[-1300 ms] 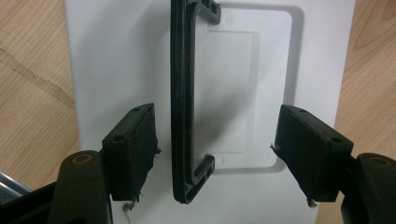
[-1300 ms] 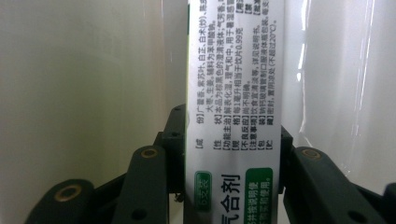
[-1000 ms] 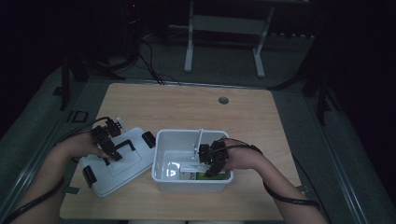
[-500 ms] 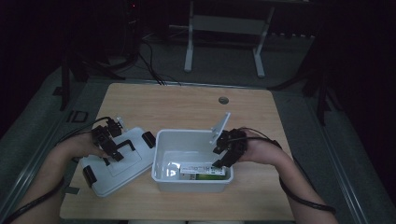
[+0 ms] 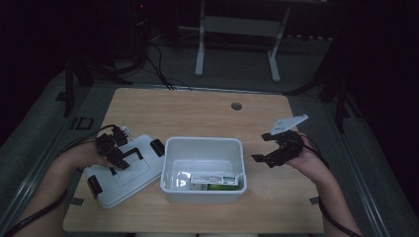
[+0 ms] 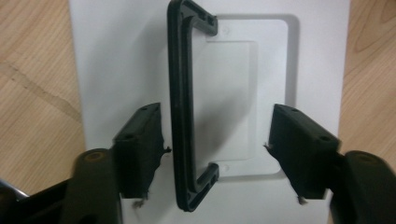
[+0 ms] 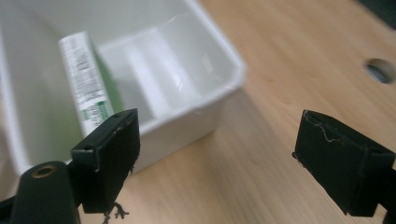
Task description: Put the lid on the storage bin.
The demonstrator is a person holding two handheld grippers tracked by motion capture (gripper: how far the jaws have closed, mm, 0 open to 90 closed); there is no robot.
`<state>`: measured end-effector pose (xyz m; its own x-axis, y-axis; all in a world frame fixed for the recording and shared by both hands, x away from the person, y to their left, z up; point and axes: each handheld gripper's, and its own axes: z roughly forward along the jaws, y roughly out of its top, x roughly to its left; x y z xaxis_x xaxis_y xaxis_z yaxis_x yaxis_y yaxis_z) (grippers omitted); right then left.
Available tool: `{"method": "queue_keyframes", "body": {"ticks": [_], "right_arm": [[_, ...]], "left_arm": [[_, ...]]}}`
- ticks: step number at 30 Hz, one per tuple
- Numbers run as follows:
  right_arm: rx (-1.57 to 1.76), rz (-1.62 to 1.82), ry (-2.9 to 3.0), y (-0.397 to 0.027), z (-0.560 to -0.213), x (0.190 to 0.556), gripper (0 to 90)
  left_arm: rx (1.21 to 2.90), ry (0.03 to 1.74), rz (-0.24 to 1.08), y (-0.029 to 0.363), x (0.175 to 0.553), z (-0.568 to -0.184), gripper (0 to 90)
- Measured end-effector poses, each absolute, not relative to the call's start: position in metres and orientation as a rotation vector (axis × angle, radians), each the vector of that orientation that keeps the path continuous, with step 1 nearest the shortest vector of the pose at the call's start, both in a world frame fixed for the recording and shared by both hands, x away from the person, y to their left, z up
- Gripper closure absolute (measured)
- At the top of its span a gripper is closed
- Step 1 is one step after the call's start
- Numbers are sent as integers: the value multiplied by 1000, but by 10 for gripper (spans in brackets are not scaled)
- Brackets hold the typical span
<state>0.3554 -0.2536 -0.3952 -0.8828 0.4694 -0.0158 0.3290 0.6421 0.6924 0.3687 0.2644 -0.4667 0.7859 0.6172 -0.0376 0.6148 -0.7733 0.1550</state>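
Left gripper over flat white plastic lid with black clips, lying on pale wooden table just left of open white rectangular plastic bin. Jaws apart, just closing, straddling black U-shaped lid handle; one pad right beside the bar, no press seen. Right gripper above bare table right of bin, jaws spread wide, just opening, empty. Green-and-white printed box lying inside bin, along its near wall.
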Motion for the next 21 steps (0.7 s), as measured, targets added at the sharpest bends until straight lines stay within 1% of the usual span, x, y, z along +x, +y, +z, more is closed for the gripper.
{"method": "queue_keyframes", "body": {"ticks": [1, 2, 4, 6, 7, 8, 10, 12, 13, 14, 16, 17, 21], "right_arm": [[687, 1074, 2618, -266, -404, 354, 140], [687, 1074, 2618, -266, -404, 354, 140], [743, 1076, 2574, -277, -416, 353, 140], [801, 1117, 2508, -287, -431, 350, 140], [846, 1162, 2476, -295, -445, 347, 140], [846, 1162, 2476, -295, -445, 347, 140], [861, 1164, 2457, -299, -459, 342, 140], [887, 1151, 2460, -300, -470, 337, 140], [895, 1144, 2456, -301, -475, 335, 140], [901, 1146, 2452, -301, -480, 333, 140], [929, 1169, 2444, -302, -489, 328, 140], [939, 1169, 2438, -303, -492, 326, 140], [965, 1170, 2427, -307, -503, 317, 139]], "left_arm": [[2809, 978, 25, 264, 369, -466, 416], [2804, 984, 25, 264, 369, -466, 416], [2817, 972, 36, 263, 369, -467, 420], [2830, 962, 44, 262, 371, -467, 437], [2837, 958, 54, 261, 372, -468, 468], [2837, 951, 49, 261, 372, -468, 468], [2839, 937, 52, 260, 373, -470, 471], [2838, 924, 47, 260, 374, -471, 508], [2844, 918, 54, 259, 375, -472, 512], [2843, 921, 52, 259, 375, -472, 554], [2844, 910, 60, 259, 377, -473, 597], [2847, 915, 58, 259, 378, -473, 642], [2832, 912, 34, 259, 379, -474, 675]]}}
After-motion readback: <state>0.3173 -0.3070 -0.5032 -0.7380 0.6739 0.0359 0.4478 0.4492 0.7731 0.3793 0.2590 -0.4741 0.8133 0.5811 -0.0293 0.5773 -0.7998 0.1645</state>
